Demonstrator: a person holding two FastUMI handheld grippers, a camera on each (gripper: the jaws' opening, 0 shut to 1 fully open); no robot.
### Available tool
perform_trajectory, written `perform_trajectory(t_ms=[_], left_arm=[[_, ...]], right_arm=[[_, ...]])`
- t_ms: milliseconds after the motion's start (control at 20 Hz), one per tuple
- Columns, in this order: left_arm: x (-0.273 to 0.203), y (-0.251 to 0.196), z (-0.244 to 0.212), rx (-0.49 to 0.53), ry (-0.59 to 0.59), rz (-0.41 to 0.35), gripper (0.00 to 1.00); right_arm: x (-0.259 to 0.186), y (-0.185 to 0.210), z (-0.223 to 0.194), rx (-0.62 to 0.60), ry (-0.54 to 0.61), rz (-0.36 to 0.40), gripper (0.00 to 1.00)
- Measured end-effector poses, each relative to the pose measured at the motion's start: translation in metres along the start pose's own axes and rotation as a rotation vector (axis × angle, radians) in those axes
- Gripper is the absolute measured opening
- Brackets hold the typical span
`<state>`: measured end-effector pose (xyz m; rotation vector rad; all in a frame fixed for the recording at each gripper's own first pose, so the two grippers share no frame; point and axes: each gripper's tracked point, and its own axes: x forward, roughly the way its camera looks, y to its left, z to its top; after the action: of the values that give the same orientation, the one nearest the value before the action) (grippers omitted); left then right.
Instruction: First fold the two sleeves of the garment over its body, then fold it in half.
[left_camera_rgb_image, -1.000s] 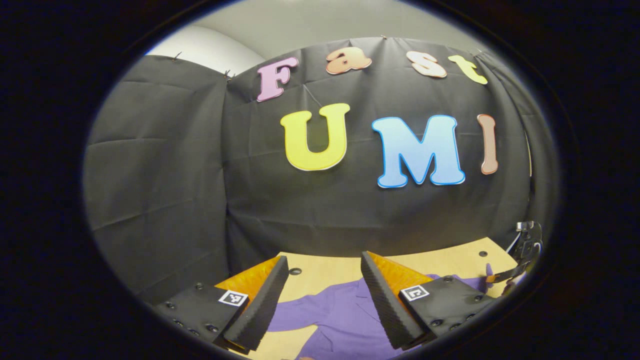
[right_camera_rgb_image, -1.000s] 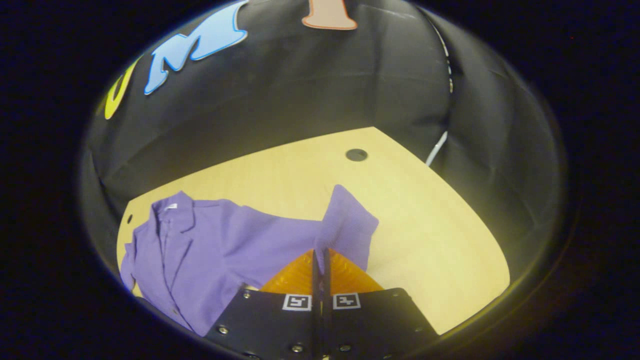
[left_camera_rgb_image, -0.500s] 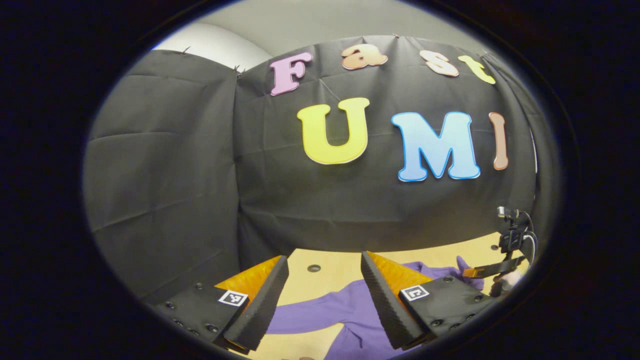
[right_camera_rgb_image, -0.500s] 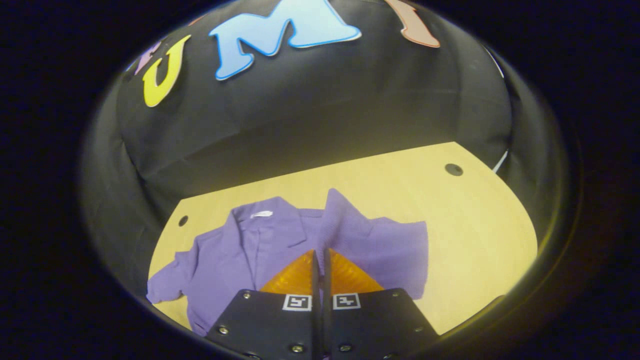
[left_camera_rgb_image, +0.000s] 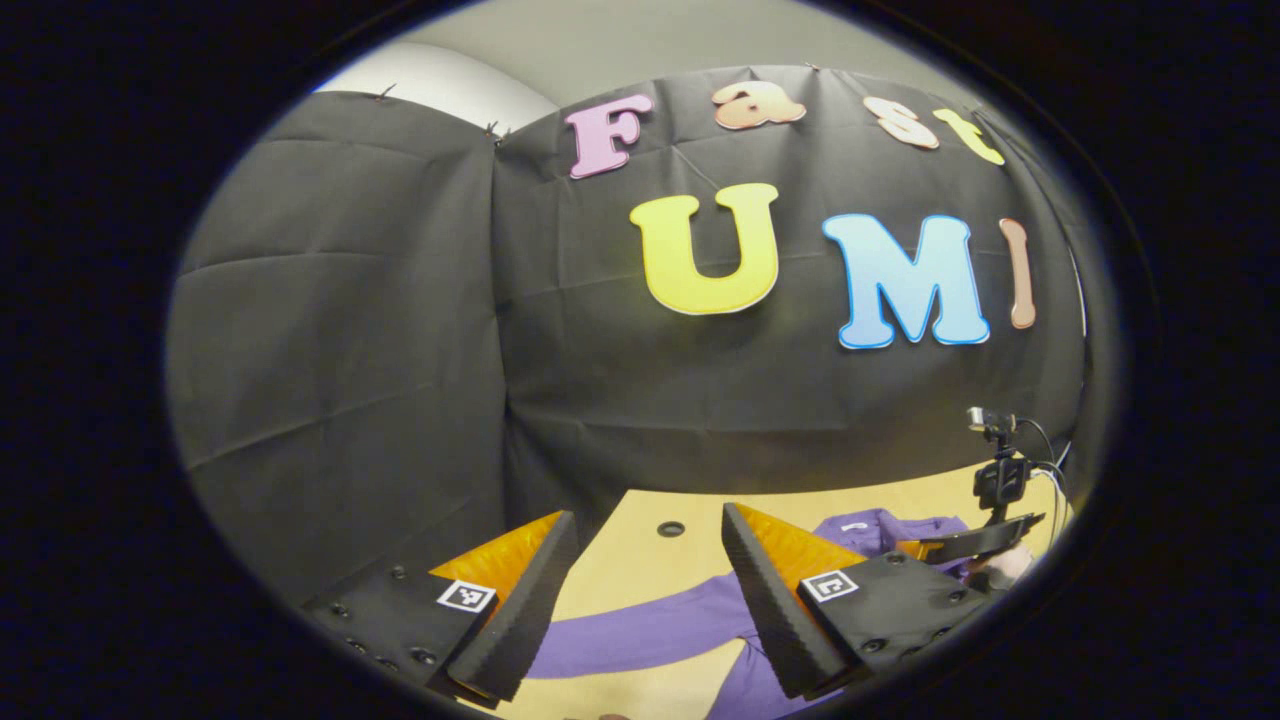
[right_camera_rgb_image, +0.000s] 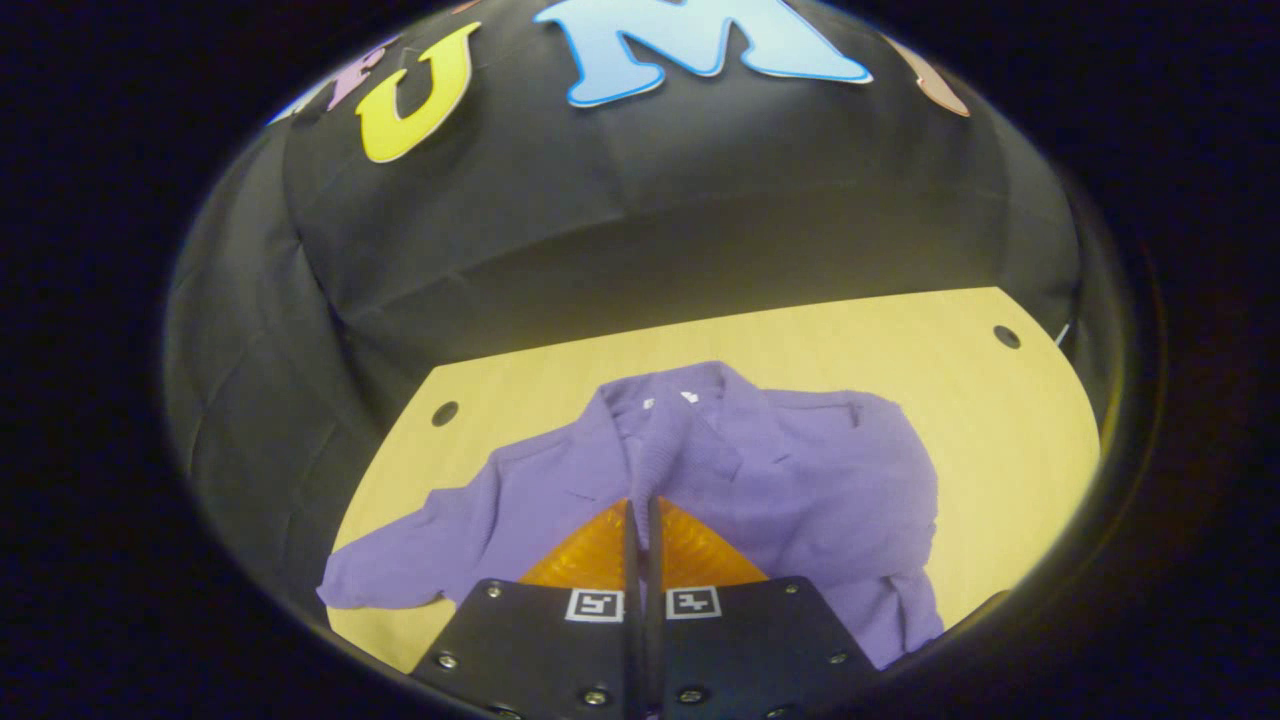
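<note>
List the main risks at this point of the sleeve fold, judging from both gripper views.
The right gripper pinches only a thin edge of the sleeve over the purple shirt; it could slip out before being laid flat. The other sleeve lies spread toward the table edge, and the open left gripper hangs above it, so a low grab might bunch it.

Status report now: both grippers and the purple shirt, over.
Right gripper shut on sleeve, over shirt body. Left gripper open. Other sleeve unfolded.
</note>
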<state>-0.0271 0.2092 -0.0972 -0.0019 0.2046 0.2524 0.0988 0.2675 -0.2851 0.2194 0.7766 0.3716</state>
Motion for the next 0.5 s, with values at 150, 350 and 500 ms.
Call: perform_trajectory(t_ms=[150, 350, 500], left_arm=[[0.003, 0.023, -0.008, -0.006, 0.009, 0.021, 1.00], [0.002, 0.049, -0.018, -0.020, 0.019, 0.052, 1.00], [0.000, 0.067, -0.030, -0.027, 0.034, 0.072, 1.00]], right_arm=[[0.010, 0.038, -0.012, -0.034, 0.024, 0.038, 0.01], [0.023, 0.072, -0.034, -0.080, 0.065, 0.067, 0.01], [0.031, 0.096, -0.057, -0.105, 0.112, 0.092, 0.01]])
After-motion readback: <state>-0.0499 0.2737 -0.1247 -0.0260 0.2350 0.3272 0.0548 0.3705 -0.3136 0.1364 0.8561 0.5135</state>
